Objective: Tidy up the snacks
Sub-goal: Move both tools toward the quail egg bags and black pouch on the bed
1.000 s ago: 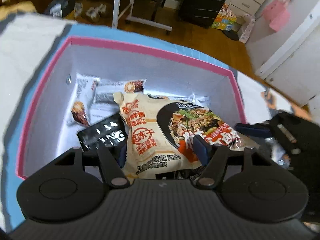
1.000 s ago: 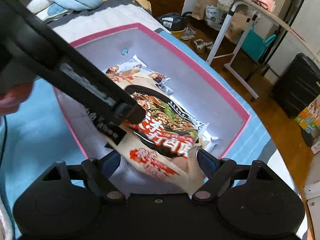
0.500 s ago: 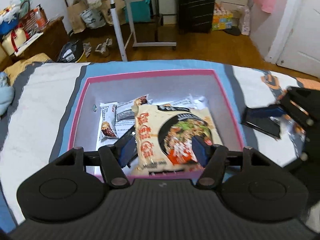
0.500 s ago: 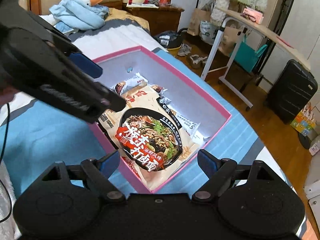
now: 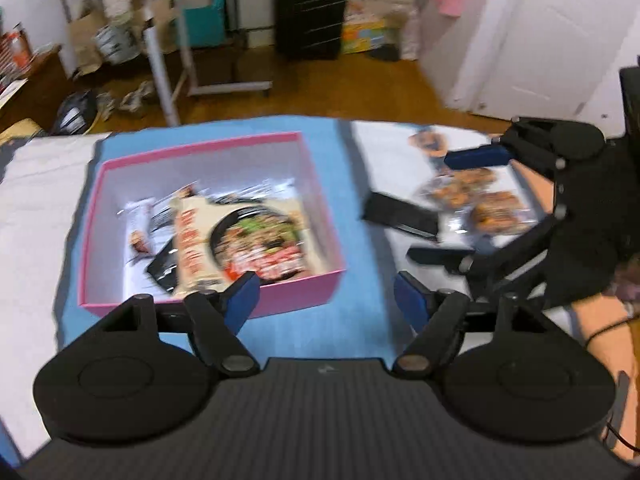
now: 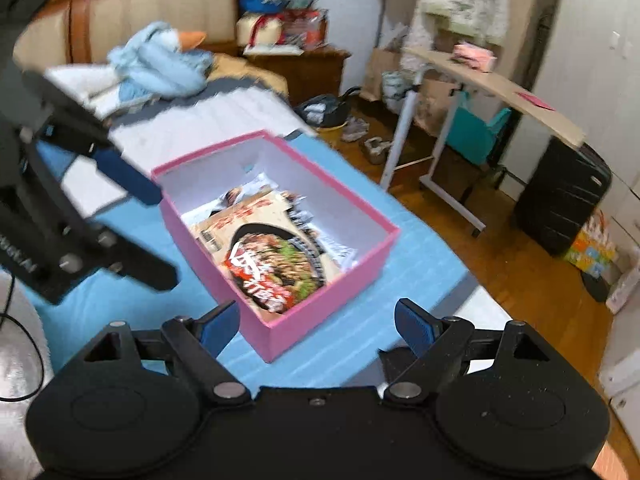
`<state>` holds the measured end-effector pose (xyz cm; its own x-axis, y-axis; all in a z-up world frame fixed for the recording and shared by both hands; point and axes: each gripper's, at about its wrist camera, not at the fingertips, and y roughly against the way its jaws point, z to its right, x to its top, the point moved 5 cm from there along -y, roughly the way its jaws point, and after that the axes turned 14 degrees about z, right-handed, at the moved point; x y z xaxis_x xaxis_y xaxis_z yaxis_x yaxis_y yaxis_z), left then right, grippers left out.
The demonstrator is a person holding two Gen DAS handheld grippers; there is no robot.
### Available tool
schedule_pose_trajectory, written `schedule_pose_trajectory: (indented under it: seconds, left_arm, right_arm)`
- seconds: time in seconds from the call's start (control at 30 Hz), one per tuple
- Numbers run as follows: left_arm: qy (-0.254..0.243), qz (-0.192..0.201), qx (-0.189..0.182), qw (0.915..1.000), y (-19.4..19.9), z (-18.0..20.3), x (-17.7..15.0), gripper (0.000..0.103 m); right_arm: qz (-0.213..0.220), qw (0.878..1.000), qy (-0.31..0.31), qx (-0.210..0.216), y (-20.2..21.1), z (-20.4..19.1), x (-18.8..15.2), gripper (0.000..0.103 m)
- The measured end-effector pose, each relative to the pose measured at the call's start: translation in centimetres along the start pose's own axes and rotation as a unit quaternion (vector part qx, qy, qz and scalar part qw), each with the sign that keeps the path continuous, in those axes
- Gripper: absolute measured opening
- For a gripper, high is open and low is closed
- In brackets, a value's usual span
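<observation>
A pink box [image 5: 294, 294] [image 6: 332, 296] sits on the blue bedcover. A large noodle packet [image 5: 244, 236] [image 6: 272, 260] lies flat on top of several smaller snack packets inside it. My left gripper [image 5: 326, 300] is open and empty, above the cover just right of the box's near corner. My right gripper [image 6: 318, 322] is open and empty, above the box's near corner; it also shows in the left wrist view [image 5: 452, 208], over clear packets of brown snacks [image 5: 476, 200] on the bed right of the box.
A black flat packet [image 5: 400, 214] lies on the bed between the box and the brown snacks. A folding desk [image 6: 492, 80], a black suitcase [image 6: 560, 204] and shoes stand on the wooden floor past the bed. A blue plush toy [image 6: 160, 64] lies near the headboard.
Both grippers let go of the noodle packet, which now lies in the box. Both pulled back and up from the box, and the left one swung to the right.
</observation>
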<state>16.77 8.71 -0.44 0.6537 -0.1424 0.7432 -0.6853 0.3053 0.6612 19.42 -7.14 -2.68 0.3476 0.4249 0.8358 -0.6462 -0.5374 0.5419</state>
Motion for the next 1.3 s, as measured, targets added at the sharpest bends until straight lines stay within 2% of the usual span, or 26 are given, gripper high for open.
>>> schedule_pose_trajectory:
  seconds: [0.23, 0.3, 0.43, 0.53, 0.63, 0.77, 0.87, 0.97, 1.03, 1.1, 1.17, 1.23, 1.3]
  left_arm:
    - [-0.035, 0.011, -0.024, 0.999, -1.0, 4.7, 0.6, 0.078]
    - [-0.026, 0.016, -0.032, 0.999, -1.8, 5.7, 0.9, 0.079]
    - [-0.012, 0.021, -0.049, 0.9985, -4.1, 7.6, 1.3, 0.081]
    - [0.002, 0.015, -0.052, 0.9985, -6.6, 8.8, 1.1, 0.081]
    - [0.02, 0.005, -0.05, 0.9985, -9.5, 9.5, 0.7, 0.081]
    - [0.045, -0.011, -0.056, 0.9974, -13.7, 10.3, 0.0, 0.081]
    - [0.068, -0.013, -0.053, 0.9962, -17.0, 10.7, -0.2, 0.081]
    - [0.093, -0.006, -0.042, 0.9947, -20.3, 11.0, 0.1, 0.081]
    - [0.101, -0.001, -0.03, 0.9945, -22.4, 11.2, 0.4, 0.081]
    - [0.107, -0.003, -0.033, 0.9937, -24.7, 11.4, 0.6, 0.08]
    - [0.106, -0.017, -0.035, 0.9936, -26.6, 11.6, 0.5, 0.078]
    - [0.106, -0.034, -0.045, 0.9928, -28.3, 12.0, 0.2, 0.076]
    - [0.114, -0.037, -0.054, 0.9913, -29.5, 12.3, 0.2, 0.075]
  right_arm:
    - [0.013, 0.998, -0.058, -0.022, 6.5, 6.6, -0.4, 0.088]
    - [-0.001, 0.998, -0.059, -0.023, 7.4, 7.9, -0.4, 0.088]
    - [-0.041, 0.998, -0.016, -0.051, 8.6, 10.5, 0.3, 0.088]
    - [-0.089, 0.994, -0.005, -0.069, 7.8, 12.8, 0.0, 0.088]
    - [-0.11, 0.991, -0.018, -0.068, 6.4, 15.1, -1.5, 0.088]
    - [-0.089, 0.993, -0.045, -0.055, 4.1, 17.5, -5.1, 0.087]
    - [-0.073, 0.994, -0.075, -0.042, 2.5, 19.2, -8.4, 0.08]
    - [-0.08, 0.989, -0.116, -0.035, 0.6, 20.8, -11.4, 0.076]
    - [-0.093, 0.982, -0.159, -0.046, -0.3, 22.1, -13.2, 0.074]
    - [-0.087, 0.969, -0.226, -0.05, -0.4, 23.5, -14.8, 0.074]
    - [-0.084, 0.94, -0.326, -0.045, -0.8, 25.0, -16.8, 0.074]
    - [-0.087, 0.917, -0.388, -0.04, -1.4, 25.7, -18.7, 0.074]
    - [-0.083, 0.906, -0.413, -0.045, -1.9, 25.9, -19.9, 0.074]
